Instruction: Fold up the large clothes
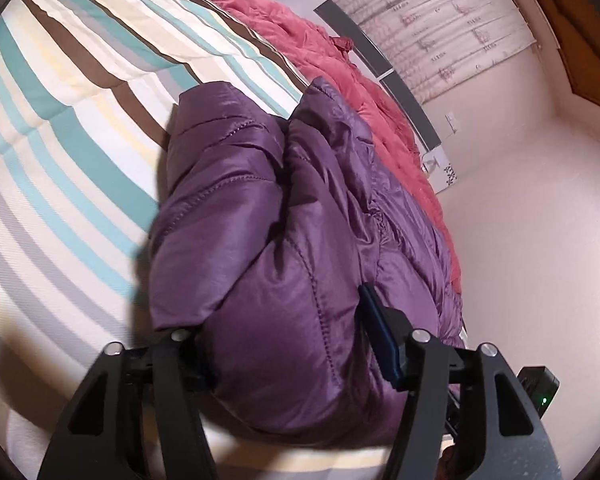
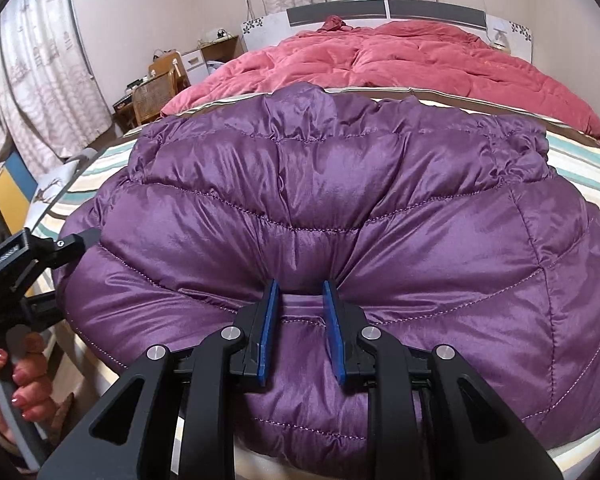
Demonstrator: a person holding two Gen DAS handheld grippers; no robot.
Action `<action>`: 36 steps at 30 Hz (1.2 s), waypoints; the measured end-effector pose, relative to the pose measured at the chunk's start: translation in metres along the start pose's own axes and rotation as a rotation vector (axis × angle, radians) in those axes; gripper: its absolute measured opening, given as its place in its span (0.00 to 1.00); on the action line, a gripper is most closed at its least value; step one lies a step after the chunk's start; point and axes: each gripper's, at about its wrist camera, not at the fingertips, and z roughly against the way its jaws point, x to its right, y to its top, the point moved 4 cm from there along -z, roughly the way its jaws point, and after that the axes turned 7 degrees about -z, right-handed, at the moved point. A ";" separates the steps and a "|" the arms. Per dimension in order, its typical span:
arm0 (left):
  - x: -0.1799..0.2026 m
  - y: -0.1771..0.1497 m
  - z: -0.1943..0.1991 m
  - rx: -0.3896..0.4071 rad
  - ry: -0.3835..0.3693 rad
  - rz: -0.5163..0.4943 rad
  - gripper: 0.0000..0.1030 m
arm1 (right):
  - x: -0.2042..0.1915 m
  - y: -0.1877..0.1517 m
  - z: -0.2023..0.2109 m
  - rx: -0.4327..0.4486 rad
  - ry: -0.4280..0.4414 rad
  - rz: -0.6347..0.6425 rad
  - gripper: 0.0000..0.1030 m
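jacket [image 2: 340,216] on bed [image 2: 580,168], quilt [image 2: 400,60] behind (near headboard [image 2: 432,10])

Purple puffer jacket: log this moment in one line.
purple puffer jacket on striped bedsheet | right gripper pinching hem | left gripper straddling jacket edge

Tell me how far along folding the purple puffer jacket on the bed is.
Done: the purple puffer jacket already lies bunched into a compact bundle on the striped bedsheet. In hand: the right gripper pinches a fold at its near edge, and the left gripper straddles a thick end, jaws around it. Left: flattening and squaring the bundle; it looks puffy and uneven. The red quilt behind is untouched.
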 end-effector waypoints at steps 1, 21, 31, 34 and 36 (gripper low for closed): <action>-0.002 -0.001 -0.001 0.007 -0.016 0.025 0.43 | 0.000 -0.001 0.000 0.001 0.001 -0.002 0.23; 0.186 -0.003 0.055 0.162 -0.128 -0.635 0.17 | 0.008 0.003 -0.001 0.002 0.020 -0.080 0.23; 0.209 -0.003 0.062 0.164 -0.082 -0.746 0.17 | 0.051 0.016 0.060 0.126 -0.012 -0.154 0.23; 0.219 -0.005 0.061 0.158 -0.074 -0.782 0.17 | 0.076 0.013 0.070 0.119 -0.117 -0.162 0.23; 0.227 -0.007 0.059 0.155 -0.068 -0.810 0.17 | 0.092 0.011 0.074 0.128 -0.156 -0.182 0.23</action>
